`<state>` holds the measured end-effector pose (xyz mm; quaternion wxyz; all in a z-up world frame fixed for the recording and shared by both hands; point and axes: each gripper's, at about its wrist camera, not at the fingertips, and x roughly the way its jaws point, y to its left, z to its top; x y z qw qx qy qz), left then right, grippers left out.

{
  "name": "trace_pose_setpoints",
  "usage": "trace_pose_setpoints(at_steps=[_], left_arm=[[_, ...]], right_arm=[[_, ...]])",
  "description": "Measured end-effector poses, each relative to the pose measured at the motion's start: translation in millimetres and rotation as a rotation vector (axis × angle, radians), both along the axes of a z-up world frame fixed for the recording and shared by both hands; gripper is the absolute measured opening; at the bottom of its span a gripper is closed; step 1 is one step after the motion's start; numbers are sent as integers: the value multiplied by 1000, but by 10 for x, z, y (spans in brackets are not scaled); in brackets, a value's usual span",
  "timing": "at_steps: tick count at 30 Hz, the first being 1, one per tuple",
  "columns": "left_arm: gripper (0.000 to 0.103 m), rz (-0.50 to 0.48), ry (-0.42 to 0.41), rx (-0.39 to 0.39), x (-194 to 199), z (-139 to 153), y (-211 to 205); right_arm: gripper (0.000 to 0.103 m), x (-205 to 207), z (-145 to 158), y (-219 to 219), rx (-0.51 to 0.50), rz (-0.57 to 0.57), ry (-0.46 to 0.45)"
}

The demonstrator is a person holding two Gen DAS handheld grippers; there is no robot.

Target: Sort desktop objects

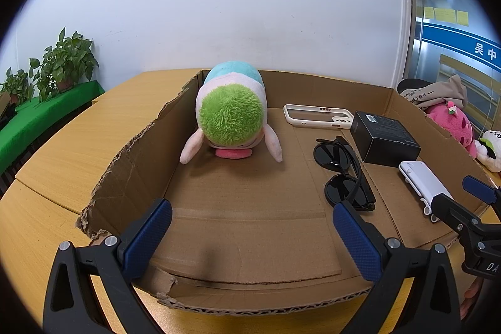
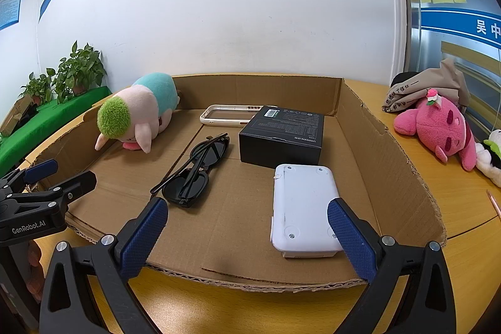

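Note:
A shallow cardboard tray (image 1: 137, 165) (image 2: 379, 146) on a wooden table holds all the sorted items. A plush toy with green hair (image 1: 231, 115) (image 2: 137, 111) lies at its far left. A white phone case (image 1: 316, 115) (image 2: 228, 115) sits at the back, with a black box (image 1: 385, 140) (image 2: 281, 133) beside it. Black sunglasses (image 1: 341, 174) (image 2: 197, 174) rest mid-tray. A white flat device (image 1: 422, 183) (image 2: 303, 208) lies front right. My left gripper (image 1: 250, 218) (image 2: 59, 176) hovers open over the tray's front left, holding nothing. My right gripper (image 2: 247, 215) (image 1: 463, 196) is open, its right finger at the white device's edge.
Outside the tray on the right lie a pink plush (image 2: 438, 127) (image 1: 451, 121), a white plush (image 2: 491, 155), a grey cloth cap (image 2: 429, 86) and a pencil (image 2: 494, 202). Potted plants (image 1: 65, 64) stand on a green-covered bench at far left. A white wall rises behind the table.

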<state>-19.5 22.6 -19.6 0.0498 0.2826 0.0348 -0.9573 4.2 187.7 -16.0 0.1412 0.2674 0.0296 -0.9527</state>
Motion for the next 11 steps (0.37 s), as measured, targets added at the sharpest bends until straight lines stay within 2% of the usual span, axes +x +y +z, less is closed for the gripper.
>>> trace_pose_setpoints(at_steps=[11], left_arm=[[102,10,-2,-1,31,-6,13]], right_arm=[[103,2,1,-3,2,-2,0]])
